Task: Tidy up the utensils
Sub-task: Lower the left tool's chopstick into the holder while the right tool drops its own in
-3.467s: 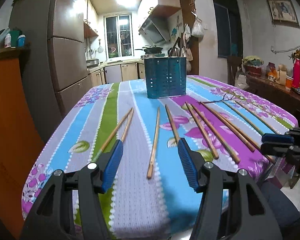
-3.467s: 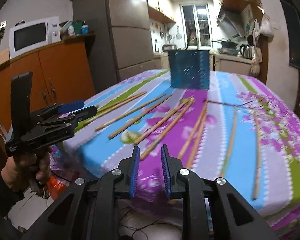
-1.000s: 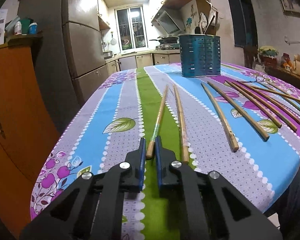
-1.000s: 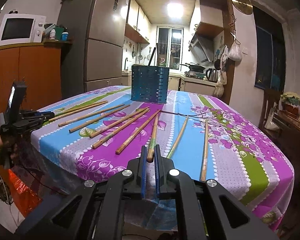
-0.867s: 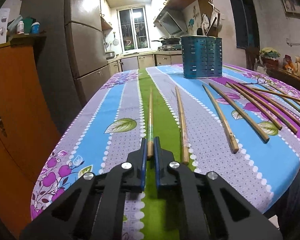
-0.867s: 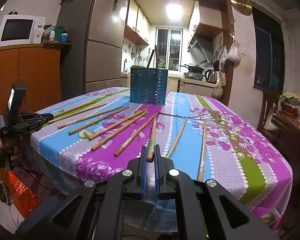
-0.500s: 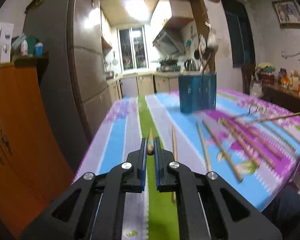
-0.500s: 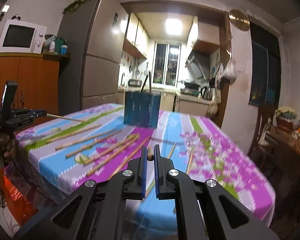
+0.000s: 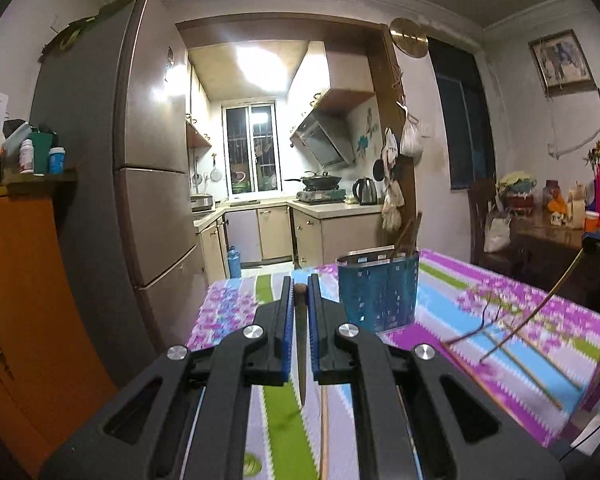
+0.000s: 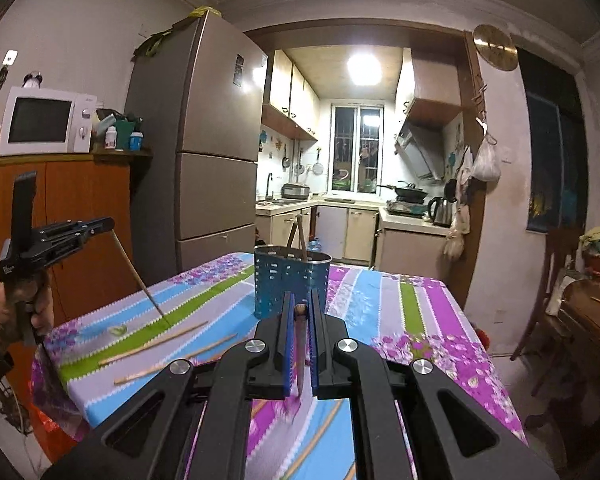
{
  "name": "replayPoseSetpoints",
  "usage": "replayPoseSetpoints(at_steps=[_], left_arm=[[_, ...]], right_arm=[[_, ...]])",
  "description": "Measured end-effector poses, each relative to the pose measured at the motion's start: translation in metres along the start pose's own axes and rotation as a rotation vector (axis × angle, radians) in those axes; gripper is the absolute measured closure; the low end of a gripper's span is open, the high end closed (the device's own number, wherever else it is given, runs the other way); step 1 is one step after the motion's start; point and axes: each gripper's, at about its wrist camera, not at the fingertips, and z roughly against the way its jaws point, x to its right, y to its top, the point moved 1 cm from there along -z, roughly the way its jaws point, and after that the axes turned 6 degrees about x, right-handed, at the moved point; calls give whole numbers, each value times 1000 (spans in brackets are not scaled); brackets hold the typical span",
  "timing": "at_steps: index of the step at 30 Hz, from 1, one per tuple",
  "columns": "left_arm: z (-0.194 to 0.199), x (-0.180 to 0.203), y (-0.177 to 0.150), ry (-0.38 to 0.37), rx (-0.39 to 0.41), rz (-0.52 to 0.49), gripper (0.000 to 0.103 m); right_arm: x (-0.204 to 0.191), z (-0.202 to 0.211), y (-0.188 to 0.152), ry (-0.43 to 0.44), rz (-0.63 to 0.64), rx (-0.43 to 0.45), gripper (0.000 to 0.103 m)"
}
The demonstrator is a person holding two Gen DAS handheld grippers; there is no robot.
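Bamboo sticks: each gripper holds one chopstick by its thick end, tip hanging down over the table [image 9: 580, 332].
Left gripper [image 9: 299, 292]: jaws clamped on a chopstick [image 9: 301, 360]; it hangs above the green stripe near the left edge.
Right gripper [image 10: 299, 310]: jaws clamped on its own chopstick [image 10: 300, 360], over the near edge.
Holder [image 10: 290, 286]: blue, perforated, near the far edge, two sticks already upright in it.
Loose sticks: a few lie flat near the left edge [image 10: 156, 340].
Step, as judged: carrying both to the holder.
Doing it well: bring each tip over the open rim, let it hang plumb, lower until it is well inside, then release; go one at a time so the sticks do not cross or tip the holder.
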Motion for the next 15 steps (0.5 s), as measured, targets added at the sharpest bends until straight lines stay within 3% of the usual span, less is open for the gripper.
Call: replayPoseSetpoints(at_steps=[8, 15], left_arm=[[-13, 9, 37, -21, 23, -17, 98], [-28, 19, 74, -52, 13, -32, 98]], right_arm=[[23, -42, 40, 57, -37, -46, 95], [25, -73, 87, 87, 2, -67, 95]])
